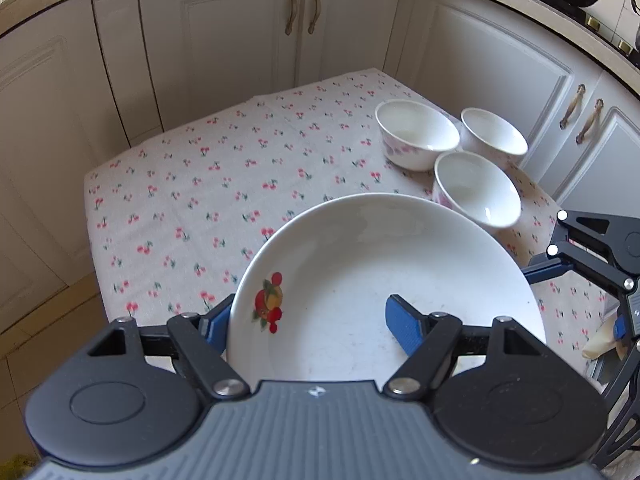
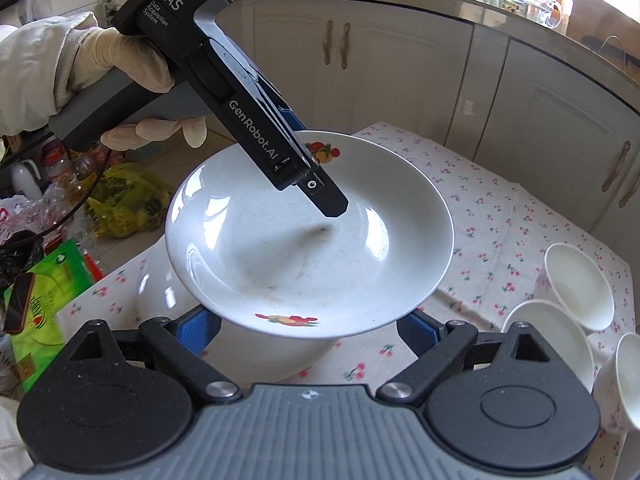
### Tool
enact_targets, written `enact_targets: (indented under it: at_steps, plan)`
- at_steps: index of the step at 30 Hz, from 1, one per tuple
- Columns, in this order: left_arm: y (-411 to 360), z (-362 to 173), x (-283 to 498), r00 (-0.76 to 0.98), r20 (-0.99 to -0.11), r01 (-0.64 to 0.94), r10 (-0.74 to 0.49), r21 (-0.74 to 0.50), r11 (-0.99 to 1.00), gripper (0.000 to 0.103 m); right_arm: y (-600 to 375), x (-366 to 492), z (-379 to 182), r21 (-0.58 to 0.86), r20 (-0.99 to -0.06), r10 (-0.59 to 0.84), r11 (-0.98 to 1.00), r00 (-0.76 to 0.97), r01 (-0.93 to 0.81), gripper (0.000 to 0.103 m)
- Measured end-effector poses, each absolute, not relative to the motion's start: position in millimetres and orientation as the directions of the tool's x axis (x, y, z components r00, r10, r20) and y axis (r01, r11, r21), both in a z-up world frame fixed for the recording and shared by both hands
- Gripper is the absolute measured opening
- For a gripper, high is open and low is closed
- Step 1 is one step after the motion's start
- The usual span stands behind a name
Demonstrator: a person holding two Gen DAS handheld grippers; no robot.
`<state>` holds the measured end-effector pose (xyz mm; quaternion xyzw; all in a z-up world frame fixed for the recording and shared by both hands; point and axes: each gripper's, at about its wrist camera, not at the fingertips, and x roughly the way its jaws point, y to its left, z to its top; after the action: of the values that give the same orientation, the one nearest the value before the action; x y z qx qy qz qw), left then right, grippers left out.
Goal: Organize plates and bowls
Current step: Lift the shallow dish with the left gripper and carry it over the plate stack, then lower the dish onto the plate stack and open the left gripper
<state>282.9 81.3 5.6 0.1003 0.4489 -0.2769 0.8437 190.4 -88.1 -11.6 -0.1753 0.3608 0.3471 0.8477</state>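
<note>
Three small round bowls, glossy white porcelain with faint pink flowers on their sides, stood empty in a tight cluster at the right of the left wrist view: one (image 1: 418, 134) toward the back, one (image 1: 494, 136) just beside it, and one (image 1: 478, 188) nearer the camera. They rested on a matte tablecloth (image 1: 200, 184) printed with small red cherries. Behind the table ran cream panelled cabinets (image 1: 240, 32) with curved brass-coloured handles.

One wide, shallow plate (image 1: 360, 264) filled the lower middle of that view. It was smooth white ceramic with a fruit decal (image 1: 268, 304) on its sloping wall and faint grey smudges in its well, otherwise empty. The left gripper (image 1: 310, 312) pinched the plate's wall, with one ribbed blue pad inside the dish and the other outside the rim. In the right wrist view the plate hung tilted and clear of the cloth, and a gloved hand (image 2: 120, 68) held the gripper's grey handle at upper left.

The right gripper (image 2: 308, 326) had its fingers spread wide, with both blue tips hidden under the plate's near edge. Whether they gripped anything could not be told. Part of a second white glazed dish (image 2: 160, 280) showed beneath the plate at lower left.
</note>
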Motion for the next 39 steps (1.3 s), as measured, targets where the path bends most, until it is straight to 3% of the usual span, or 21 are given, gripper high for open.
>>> enact_targets:
  at_steps: [39]
  plan:
    - [94,-44,256,0.397,-0.825,0.514,-0.402,-0.164,0.842,0.077,-79,149,-20,-0.025,-0.782,0.437,0.692,0.445,-0.722,0.097]
